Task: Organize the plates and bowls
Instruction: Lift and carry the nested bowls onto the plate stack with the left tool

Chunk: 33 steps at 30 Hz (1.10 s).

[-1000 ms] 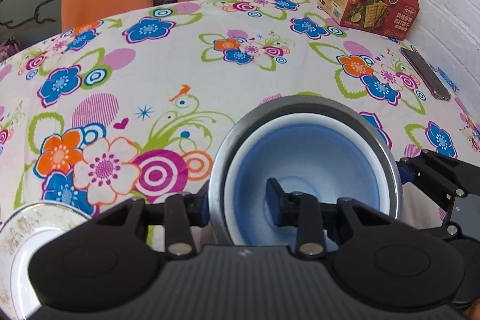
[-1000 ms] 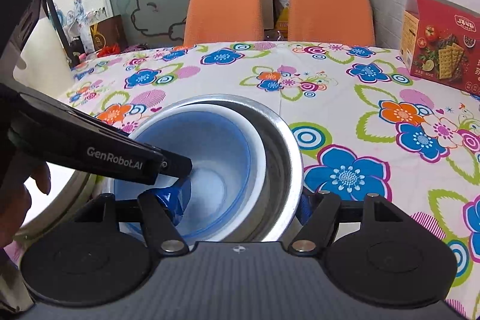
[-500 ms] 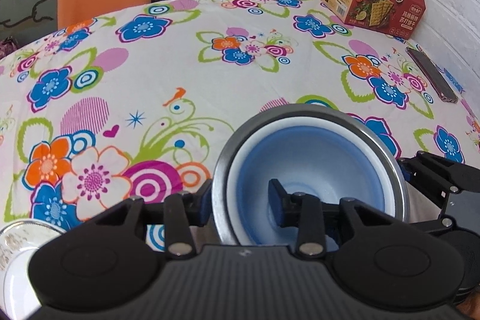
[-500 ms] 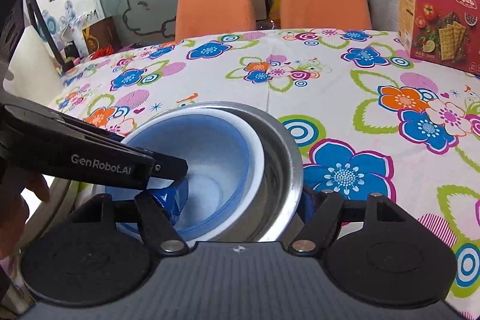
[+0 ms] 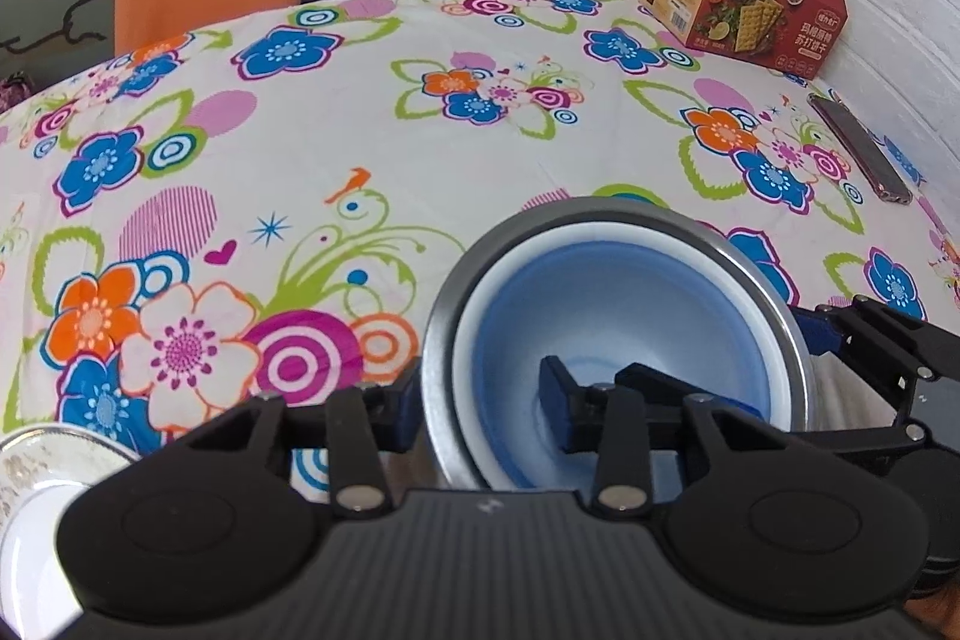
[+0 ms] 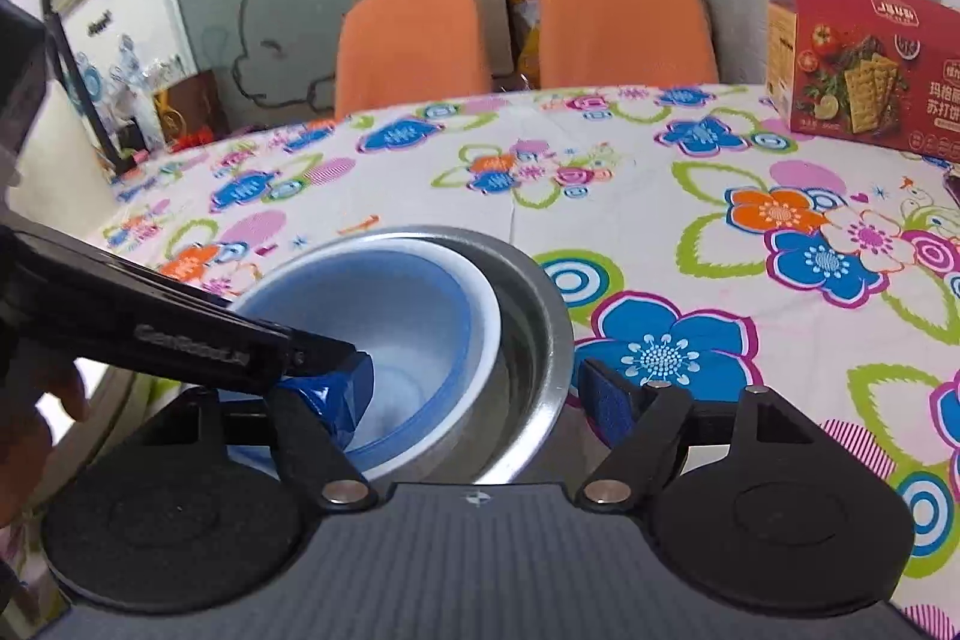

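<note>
Blue bowl [image 5: 606,316] with white rim, nested in steel bowl [image 5: 774,274] on the floral desk [image 5: 420,160]. Left gripper [image 5: 480,400] jaws clamped across both near walls; right gripper [image 6: 474,394] jaws likewise astride both bowls' walls.

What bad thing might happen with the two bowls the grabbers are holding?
The blue bowl sits off-centre inside the metal bowl, so it might slide or tip out. The left gripper and right gripper each straddle the stack's rim; uneven pulling might twist the bowls loose.
</note>
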### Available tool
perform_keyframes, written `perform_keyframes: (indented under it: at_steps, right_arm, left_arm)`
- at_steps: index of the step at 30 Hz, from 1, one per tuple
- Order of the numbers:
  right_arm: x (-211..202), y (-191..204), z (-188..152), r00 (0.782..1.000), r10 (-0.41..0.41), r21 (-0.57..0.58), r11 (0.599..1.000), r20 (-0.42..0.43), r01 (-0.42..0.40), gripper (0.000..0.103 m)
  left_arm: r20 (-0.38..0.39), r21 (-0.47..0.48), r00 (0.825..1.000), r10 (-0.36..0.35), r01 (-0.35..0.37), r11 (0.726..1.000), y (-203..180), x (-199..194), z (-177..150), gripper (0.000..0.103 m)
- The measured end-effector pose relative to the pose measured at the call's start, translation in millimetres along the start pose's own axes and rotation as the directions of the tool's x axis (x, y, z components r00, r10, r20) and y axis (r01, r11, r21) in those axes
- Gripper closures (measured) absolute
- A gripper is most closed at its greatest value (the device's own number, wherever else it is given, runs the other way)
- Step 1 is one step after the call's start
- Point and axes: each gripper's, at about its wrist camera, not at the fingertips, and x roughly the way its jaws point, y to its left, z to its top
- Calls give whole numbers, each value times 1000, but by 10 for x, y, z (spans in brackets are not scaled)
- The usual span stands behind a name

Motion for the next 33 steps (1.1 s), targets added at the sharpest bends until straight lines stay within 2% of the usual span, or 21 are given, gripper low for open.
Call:
perform_keyframes:
  at_steps: [4,6,11,16,21,33]
  right_arm:
    - [-9,42,-17,999,31,-25,999,7,-31,48]
    - [52,131,-6,1000,-21,-72,997,1,21,48]
    - [6,133,51,1000,-26,-60,998,-14,25,48]
    - [-117,215,190,999,-49,-66,997,18,50,47]
    - [-225,379,287,998,-38,-98,994,50,43,46]
    - [-380,921,289,997,18,-173,985,72,-6,45]
  left_arm:
    - [5,-11,1000,-1,1,1000,-9,-8,-13,68]
    - [-5,-32,1000,-2,2,999,3,-9,7,70]
    - [-28,-52,1000,-14,13,999,13,-34,87,73]
    - [28,-24,1000,4,-3,1000,-45,-262,171,74]
    - [69,-46,998,7,-4,999,53,-510,180,74]
    - [146,-112,988,49,-32,993,409,-1051,-159,73]
